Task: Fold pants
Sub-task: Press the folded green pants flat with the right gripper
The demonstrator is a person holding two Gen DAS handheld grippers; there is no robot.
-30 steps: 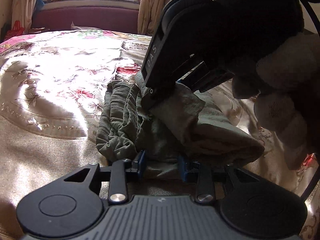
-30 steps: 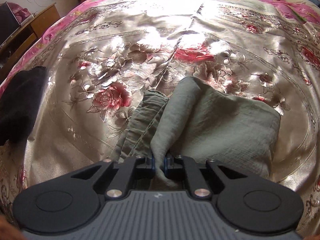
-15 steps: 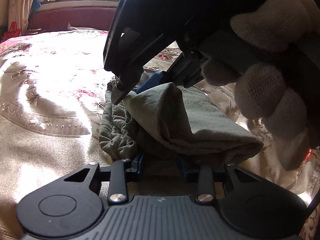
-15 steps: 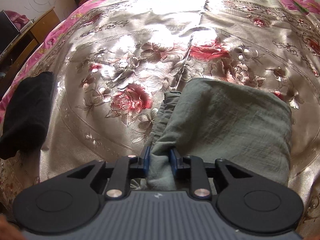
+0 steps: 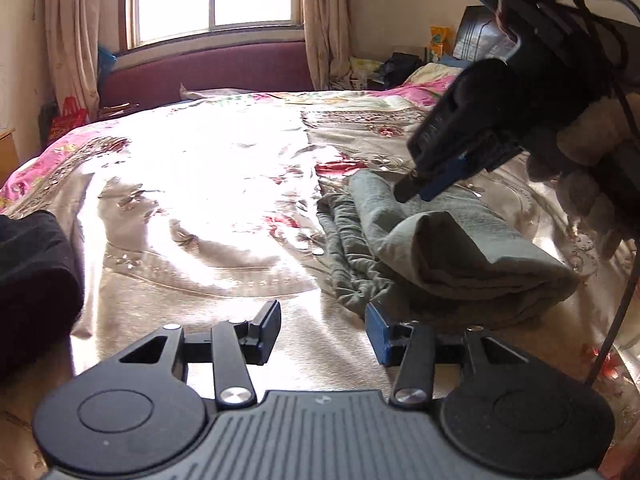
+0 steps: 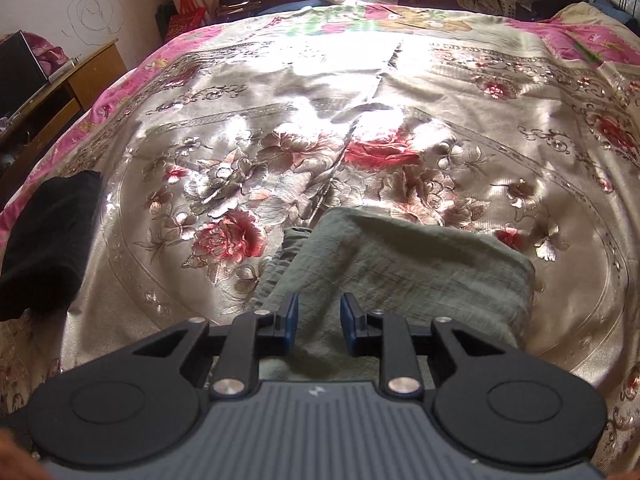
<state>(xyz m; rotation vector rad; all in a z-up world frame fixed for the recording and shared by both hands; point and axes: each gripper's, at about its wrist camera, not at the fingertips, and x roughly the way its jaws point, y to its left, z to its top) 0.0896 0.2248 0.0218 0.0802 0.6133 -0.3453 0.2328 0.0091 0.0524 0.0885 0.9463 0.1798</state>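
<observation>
My left gripper (image 5: 322, 334) and right gripper (image 6: 319, 318) both stand released; the folded pants (image 6: 400, 276) lie lower centre on the bed (image 6: 280, 120). The raised top flap could spring open if my jaws snag it

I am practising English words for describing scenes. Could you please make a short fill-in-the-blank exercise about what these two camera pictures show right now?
1. The folded green pants lie on a floral ____.
2. The jaws of the left gripper are ____, with nothing between them.
3. The right gripper hangs above the pants with its jaws ____.
4. A ____ garment lies near the left edge of the bed, apart from the pants.

Missing words: bedspread; open; open; black
</observation>
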